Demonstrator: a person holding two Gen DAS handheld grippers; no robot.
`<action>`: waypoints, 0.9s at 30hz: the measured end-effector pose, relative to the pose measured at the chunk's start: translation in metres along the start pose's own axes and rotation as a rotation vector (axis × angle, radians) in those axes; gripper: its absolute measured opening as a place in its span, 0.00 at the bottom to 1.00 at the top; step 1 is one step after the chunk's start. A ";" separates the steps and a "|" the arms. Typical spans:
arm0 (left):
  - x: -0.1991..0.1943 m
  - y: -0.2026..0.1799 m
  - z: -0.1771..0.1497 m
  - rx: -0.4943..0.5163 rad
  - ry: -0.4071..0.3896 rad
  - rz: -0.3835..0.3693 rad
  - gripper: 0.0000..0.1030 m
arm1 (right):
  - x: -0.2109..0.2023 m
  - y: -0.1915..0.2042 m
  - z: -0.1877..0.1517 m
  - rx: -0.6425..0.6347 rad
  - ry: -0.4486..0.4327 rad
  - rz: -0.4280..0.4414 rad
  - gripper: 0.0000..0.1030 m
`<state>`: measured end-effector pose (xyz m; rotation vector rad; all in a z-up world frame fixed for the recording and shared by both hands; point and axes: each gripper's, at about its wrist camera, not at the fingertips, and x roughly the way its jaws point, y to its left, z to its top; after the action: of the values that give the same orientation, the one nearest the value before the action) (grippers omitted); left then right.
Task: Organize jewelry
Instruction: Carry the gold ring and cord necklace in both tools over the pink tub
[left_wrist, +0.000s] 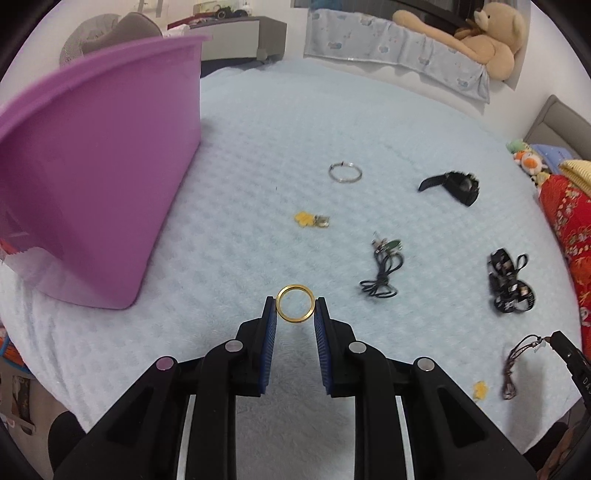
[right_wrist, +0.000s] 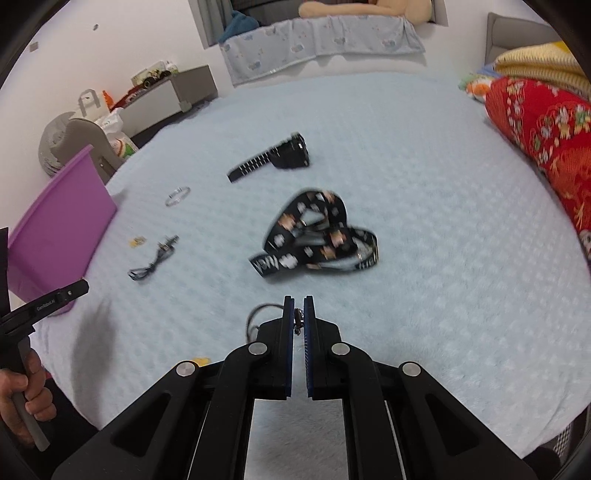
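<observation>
Fingertips of the left gripper pinch a gold ring over the blanket, while the right gripper clamps a brown cord nearly closed.

White lettering on the left tool — seemingly "GenRobot.AI" — too small to confirm.

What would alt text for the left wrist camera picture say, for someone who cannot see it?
The left gripper holds a gold ring between its fingertips above a pale blue blanket. A purple tub stands to the left; a silver bangle, a black watch and cords lie scattered beyond.
</observation>
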<state>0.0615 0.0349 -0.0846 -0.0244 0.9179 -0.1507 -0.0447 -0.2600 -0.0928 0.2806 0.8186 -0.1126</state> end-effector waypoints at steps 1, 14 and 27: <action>-0.005 -0.001 0.002 0.001 -0.007 -0.006 0.20 | -0.005 0.002 0.003 -0.004 -0.009 0.003 0.05; -0.077 0.004 0.036 -0.006 -0.119 -0.037 0.20 | -0.061 0.060 0.056 -0.101 -0.139 0.104 0.05; -0.136 0.045 0.076 -0.020 -0.212 0.017 0.20 | -0.087 0.164 0.123 -0.208 -0.230 0.336 0.05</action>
<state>0.0465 0.0955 0.0650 -0.0504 0.7081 -0.1209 0.0168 -0.1391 0.0841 0.2012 0.5408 0.2507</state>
